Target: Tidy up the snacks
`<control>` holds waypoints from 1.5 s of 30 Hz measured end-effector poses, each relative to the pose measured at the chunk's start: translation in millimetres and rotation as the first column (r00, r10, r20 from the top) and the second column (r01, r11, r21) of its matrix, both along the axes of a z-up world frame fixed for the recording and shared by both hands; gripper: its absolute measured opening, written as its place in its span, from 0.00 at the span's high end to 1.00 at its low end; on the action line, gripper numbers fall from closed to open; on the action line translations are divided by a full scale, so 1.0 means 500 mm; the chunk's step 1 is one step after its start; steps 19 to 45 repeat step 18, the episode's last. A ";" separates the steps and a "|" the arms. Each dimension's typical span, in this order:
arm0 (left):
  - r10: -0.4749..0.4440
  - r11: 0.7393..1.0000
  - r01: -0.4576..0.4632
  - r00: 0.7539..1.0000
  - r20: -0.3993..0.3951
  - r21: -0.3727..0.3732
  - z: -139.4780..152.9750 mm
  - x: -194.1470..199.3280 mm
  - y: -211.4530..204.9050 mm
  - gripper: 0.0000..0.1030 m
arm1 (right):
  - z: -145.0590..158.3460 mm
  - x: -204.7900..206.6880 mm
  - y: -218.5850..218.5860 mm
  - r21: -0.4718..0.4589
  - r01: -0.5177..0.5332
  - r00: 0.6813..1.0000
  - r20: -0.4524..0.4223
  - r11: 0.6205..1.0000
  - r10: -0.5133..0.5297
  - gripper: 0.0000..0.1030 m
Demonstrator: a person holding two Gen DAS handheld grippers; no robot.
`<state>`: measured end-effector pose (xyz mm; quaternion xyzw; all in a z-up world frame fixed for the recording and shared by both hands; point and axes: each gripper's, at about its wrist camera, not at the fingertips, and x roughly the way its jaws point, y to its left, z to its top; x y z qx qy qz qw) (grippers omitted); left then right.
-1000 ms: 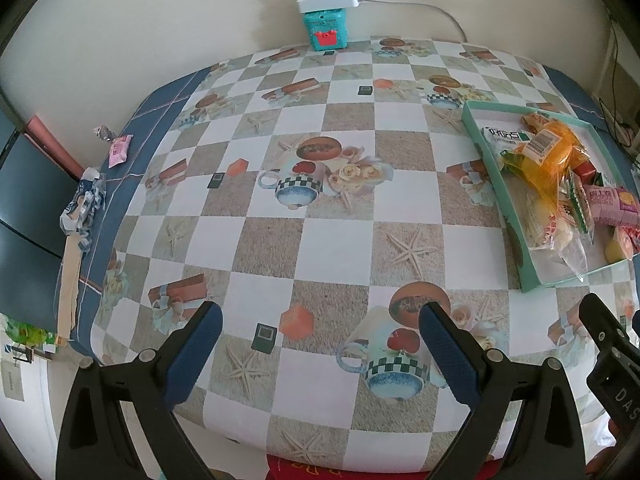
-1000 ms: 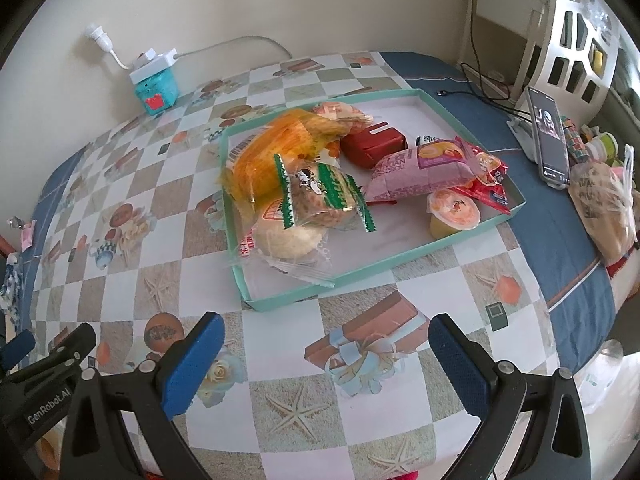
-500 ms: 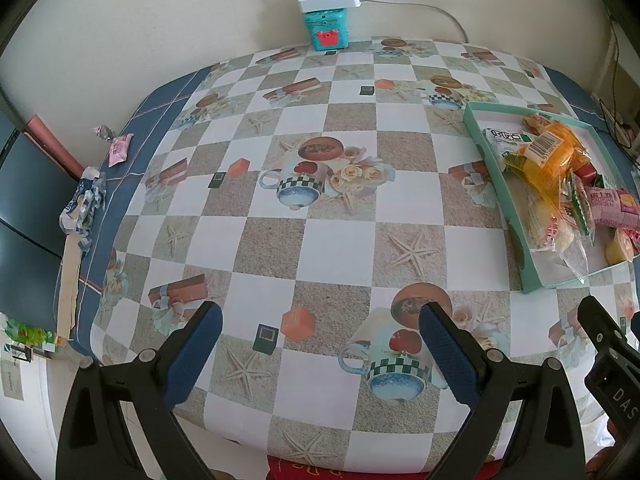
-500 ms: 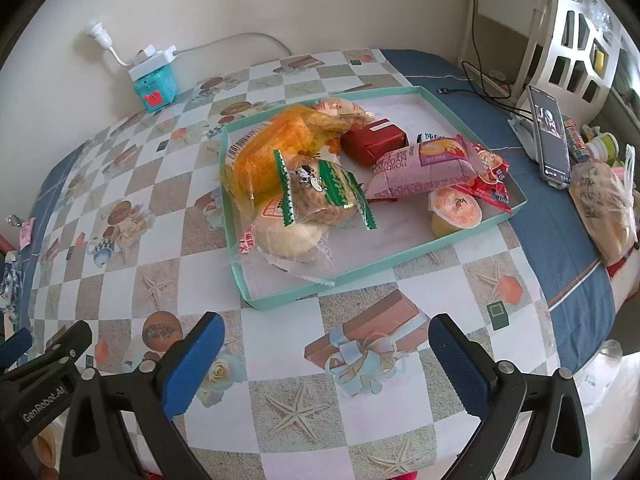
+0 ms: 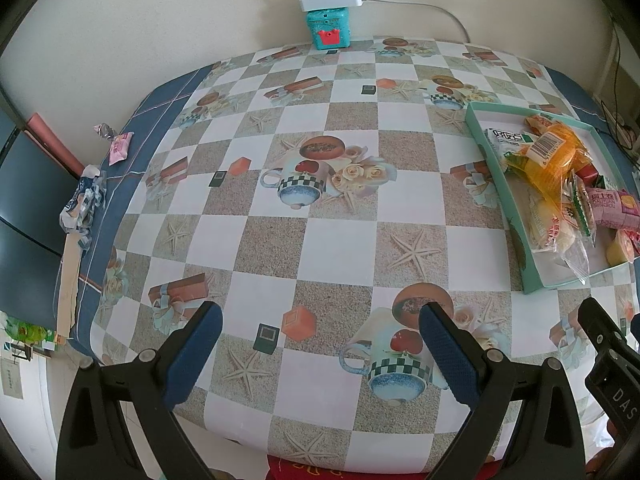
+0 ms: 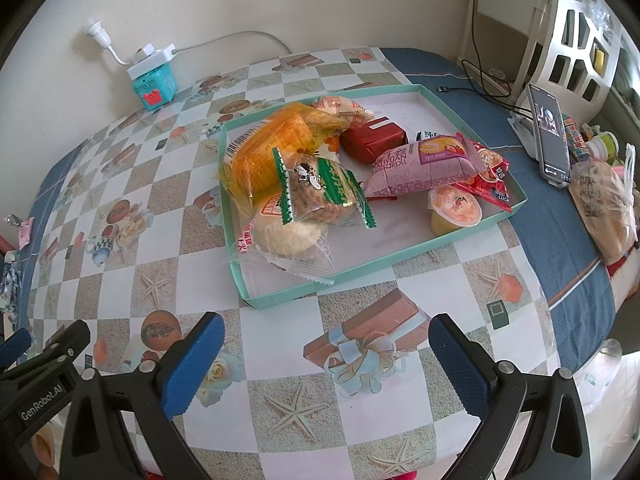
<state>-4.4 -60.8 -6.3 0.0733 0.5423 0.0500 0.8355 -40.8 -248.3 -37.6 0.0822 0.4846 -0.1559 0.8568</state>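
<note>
A teal tray [image 6: 400, 258] on the checked tablecloth holds several snacks: an orange bag [image 6: 276, 148], a green-edged cookie pack [image 6: 320, 190], a round cake in clear wrap [image 6: 286, 234], a red box [image 6: 374, 138], a pink roll pack [image 6: 420, 166] and a jelly cup [image 6: 454, 210]. The tray also shows at the right of the left wrist view [image 5: 516, 224]. My right gripper [image 6: 326, 354] is open and empty, near the table's front edge, short of the tray. My left gripper [image 5: 320, 344] is open and empty over the tablecloth, left of the tray.
A teal box with a white power strip [image 5: 330, 28] stands at the back by the wall. A phone on a stand [image 6: 548, 136] and a bagged item [image 6: 604, 204] sit right of the tray. A pink candy [image 5: 120, 148] and wrappers [image 5: 82, 208] lie at the left edge.
Both grippers have barely shifted; the view has drifted slightly. Jaws stay open and nothing was picked up.
</note>
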 end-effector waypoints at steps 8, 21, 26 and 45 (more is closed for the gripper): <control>0.007 1.000 -0.007 1.000 0.002 -0.003 -0.001 -0.003 0.002 0.04 | -0.001 0.000 -0.001 -0.001 -0.001 1.000 -0.002 1.000 0.001 0.00; 0.005 1.000 -0.005 1.000 0.006 0.001 0.002 -0.002 -0.001 0.04 | -0.004 0.000 -0.002 0.000 0.000 1.000 -0.003 1.000 0.000 0.00; 0.005 1.000 -0.005 1.000 0.006 0.001 0.002 -0.002 -0.001 0.04 | -0.004 0.000 -0.002 0.000 0.000 1.000 -0.003 1.000 0.000 0.00; 0.005 1.000 -0.005 1.000 0.006 0.001 0.002 -0.002 -0.001 0.04 | -0.004 0.000 -0.002 0.000 0.000 1.000 -0.003 1.000 0.000 0.00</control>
